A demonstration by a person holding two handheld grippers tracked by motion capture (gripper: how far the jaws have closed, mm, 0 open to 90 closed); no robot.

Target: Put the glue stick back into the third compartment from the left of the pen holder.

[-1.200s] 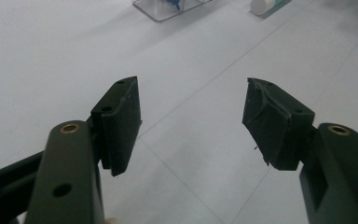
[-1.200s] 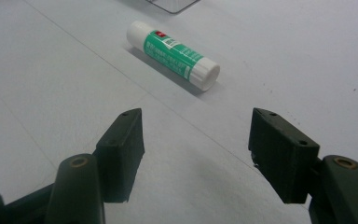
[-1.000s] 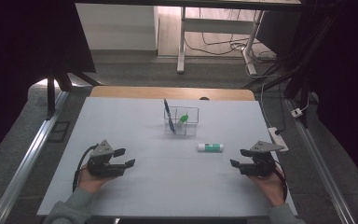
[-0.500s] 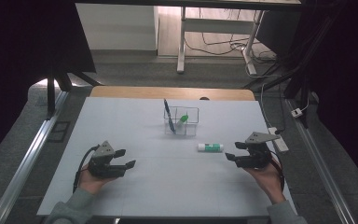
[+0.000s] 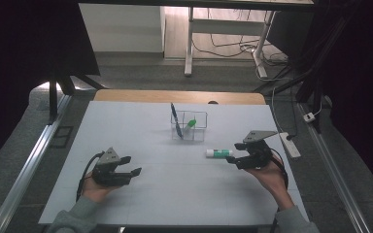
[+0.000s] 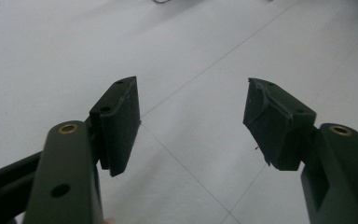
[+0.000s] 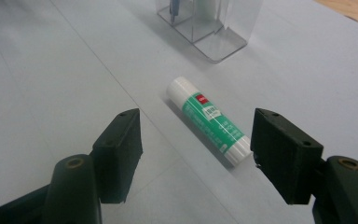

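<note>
A white glue stick (image 5: 219, 153) with a green label lies flat on the pale table (image 5: 126, 121), right of centre. My right gripper (image 5: 234, 153) hovers just right of it, pointing left, and its jaws have just been opening a little with nothing between them. In the right gripper view the glue stick (image 7: 209, 120) lies just ahead of the open right gripper (image 7: 196, 140), its near end close to the right-hand pad. My left gripper (image 5: 132, 165) rests low at the table's left, open and holding nothing; the left gripper (image 6: 191, 121) faces bare tabletop.
A clear plastic organizer (image 5: 190, 131) stands at mid-table behind the glue stick, with a blue pen (image 5: 175, 119) leaning in it and a green item (image 5: 191, 123). Its near corner, the organizer (image 7: 209, 32), stands beyond the stick. A white power strip (image 5: 289, 144) lies off the right edge.
My right gripper has moved left and slightly up, closing in on the glue stick's right end. The left gripper and the objects have stayed put.
</note>
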